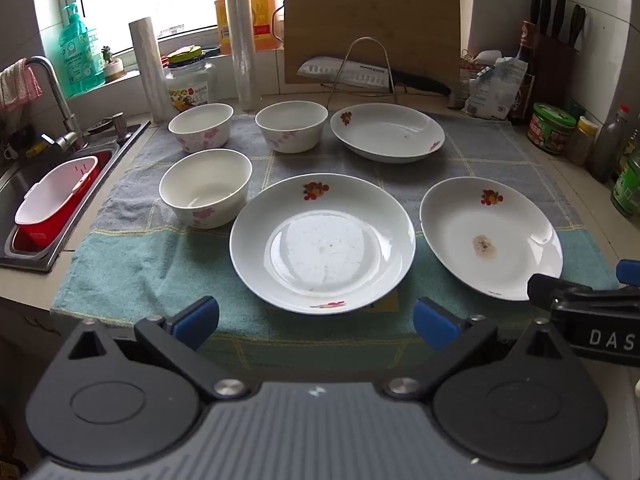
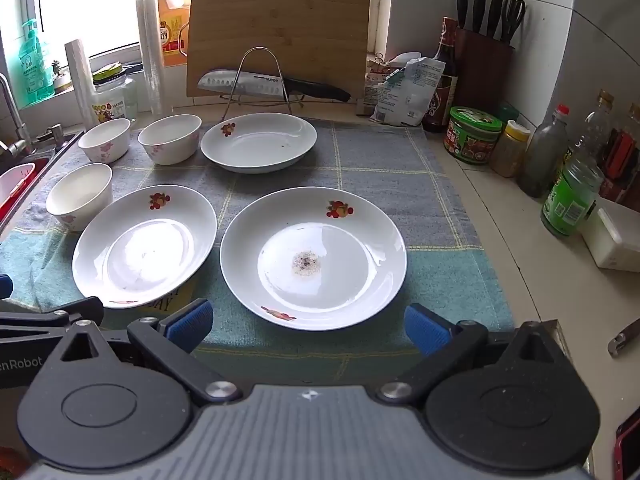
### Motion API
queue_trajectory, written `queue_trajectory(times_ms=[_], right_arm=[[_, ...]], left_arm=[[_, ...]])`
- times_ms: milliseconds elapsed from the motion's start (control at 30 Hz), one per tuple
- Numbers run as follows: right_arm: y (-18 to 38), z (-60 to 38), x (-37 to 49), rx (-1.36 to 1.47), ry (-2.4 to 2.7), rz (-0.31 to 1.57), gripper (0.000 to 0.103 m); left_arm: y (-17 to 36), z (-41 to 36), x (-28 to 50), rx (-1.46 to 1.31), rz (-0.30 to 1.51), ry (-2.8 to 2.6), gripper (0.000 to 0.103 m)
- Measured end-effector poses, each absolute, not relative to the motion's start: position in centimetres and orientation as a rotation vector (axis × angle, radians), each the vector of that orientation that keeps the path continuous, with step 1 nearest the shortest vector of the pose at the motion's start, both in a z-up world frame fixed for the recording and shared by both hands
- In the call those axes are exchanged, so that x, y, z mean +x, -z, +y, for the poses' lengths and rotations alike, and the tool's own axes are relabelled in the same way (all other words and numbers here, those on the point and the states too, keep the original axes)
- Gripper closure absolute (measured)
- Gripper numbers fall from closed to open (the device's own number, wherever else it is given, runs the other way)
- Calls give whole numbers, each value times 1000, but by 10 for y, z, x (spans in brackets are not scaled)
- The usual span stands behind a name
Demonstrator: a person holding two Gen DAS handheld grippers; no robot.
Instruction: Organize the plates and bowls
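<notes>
Countertop (image 2: 500,208) in a home kitchen carries a checked cloth (image 1: 132,280) in grey and teal, spread from the sink (image 1: 16,184) on the left toward jars and bottles on the right. At the far edge a wooden cutting board (image 1: 372,12) stands upright against the window sill, with a wide-bladed knife (image 1: 348,74) resting in a wire rack (image 1: 362,68) just in front of it. On the cloth lie three white plates with fruit motifs: the near-centre plate (image 1: 322,246), the stained plate (image 2: 314,258) to its right with a brownish residue spot at its middle, and the far plate (image 1: 387,132) near the rack. The two near plates sit just beside each other, apart from the far one. Left of the plates stand three white bowls with pink flower prints, all upright: the near bowl (image 1: 205,192) just beside the near-centre plate, the far-left bowl (image 1: 201,126) and the far-middle bowl (image 1: 291,126) side by side behind it. In the sink sits a red-and-white basket (image 1: 56,200). Near the front edge of the cloth, the left gripper (image 1: 316,322) hangs with its blue-tipped tongs spread wide, gripping nothing, the near-centre plate ahead of them. The right gripper (image 2: 308,324) likewise has its tongs apart, the stained plate's near rim between and just beyond the tips, untouched.
</notes>
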State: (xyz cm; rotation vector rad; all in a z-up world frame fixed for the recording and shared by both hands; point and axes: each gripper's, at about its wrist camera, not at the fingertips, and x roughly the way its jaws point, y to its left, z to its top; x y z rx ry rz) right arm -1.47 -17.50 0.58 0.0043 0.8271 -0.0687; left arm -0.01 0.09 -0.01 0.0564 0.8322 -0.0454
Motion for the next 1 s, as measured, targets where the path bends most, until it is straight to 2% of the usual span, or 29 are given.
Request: queue_trajectory(times_ms=[1000], right_arm=[[-7, -170, -14, 7, 55, 825, 0]], left_arm=[[1, 1, 1, 52, 858, 15, 1]])
